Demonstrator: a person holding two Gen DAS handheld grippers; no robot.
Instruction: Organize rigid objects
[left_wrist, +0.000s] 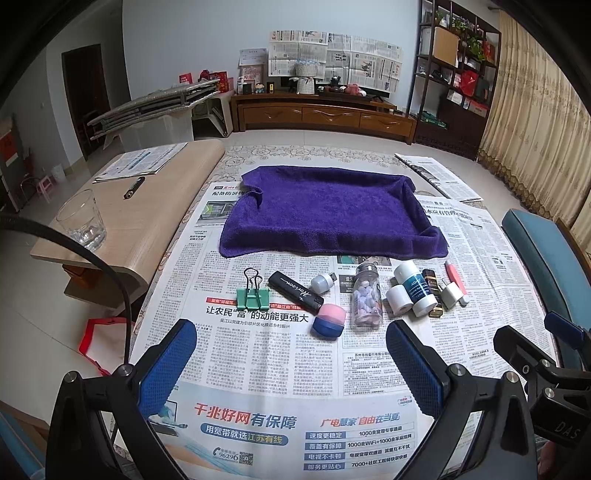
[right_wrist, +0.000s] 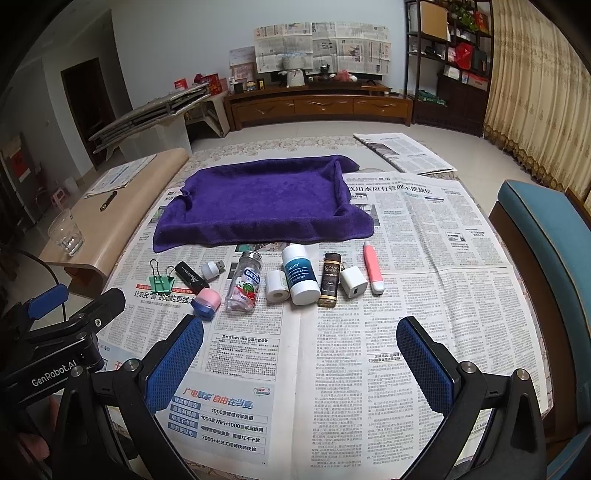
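Note:
A row of small objects lies on the newspaper in front of a purple towel-lined tray (left_wrist: 328, 210) (right_wrist: 262, 201): a green binder clip (left_wrist: 253, 295) (right_wrist: 161, 282), a black lighter (left_wrist: 295, 292) (right_wrist: 192, 277), a pink-and-blue balm (left_wrist: 328, 320) (right_wrist: 207, 300), a white USB light (left_wrist: 322, 282) (right_wrist: 213, 267), a clear pill bottle (left_wrist: 366, 297) (right_wrist: 245, 283), a white roll (left_wrist: 399, 300) (right_wrist: 277, 291), a white-and-blue stick (left_wrist: 415, 290) (right_wrist: 301, 275), a brown bottle (left_wrist: 433, 293) (right_wrist: 329, 280), a white charger (left_wrist: 452, 294) (right_wrist: 354, 282) and a pink pen (left_wrist: 457, 282) (right_wrist: 372, 271). My left gripper (left_wrist: 291, 341) and right gripper (right_wrist: 300, 339) are open and empty, just short of the row.
A wooden side table (left_wrist: 147, 206) on the left holds a glass (left_wrist: 81, 221), a pen (left_wrist: 133, 187) and a paper. A blue chair (right_wrist: 546, 251) stands at the right. Newspaper (right_wrist: 424, 258) covers the table.

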